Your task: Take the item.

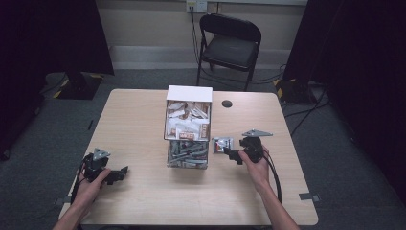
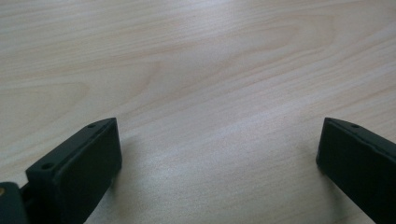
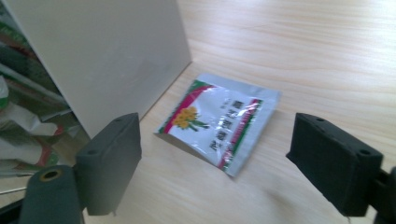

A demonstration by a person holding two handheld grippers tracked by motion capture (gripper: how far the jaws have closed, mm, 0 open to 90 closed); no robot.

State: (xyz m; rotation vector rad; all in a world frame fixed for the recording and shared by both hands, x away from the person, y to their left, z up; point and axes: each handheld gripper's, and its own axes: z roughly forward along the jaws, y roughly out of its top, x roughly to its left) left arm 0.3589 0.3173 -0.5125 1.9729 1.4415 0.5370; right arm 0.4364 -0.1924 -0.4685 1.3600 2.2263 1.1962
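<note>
You are holding the right gripper (image 3: 215,158) with its jaws wide apart, and nothing is sitting between them. It is pointing at a small silver packet (image 3: 219,121) with a yellow flower on it. The packet is lying flat on the counter (image 3: 327,56), just beside the white box (image 3: 107,56) full of packets. Your left gripper (image 2: 217,163) is resting near the left edge of the counter (image 2: 196,70), well apart from the box. Its jaws are also standing wide over bare wood.
</note>
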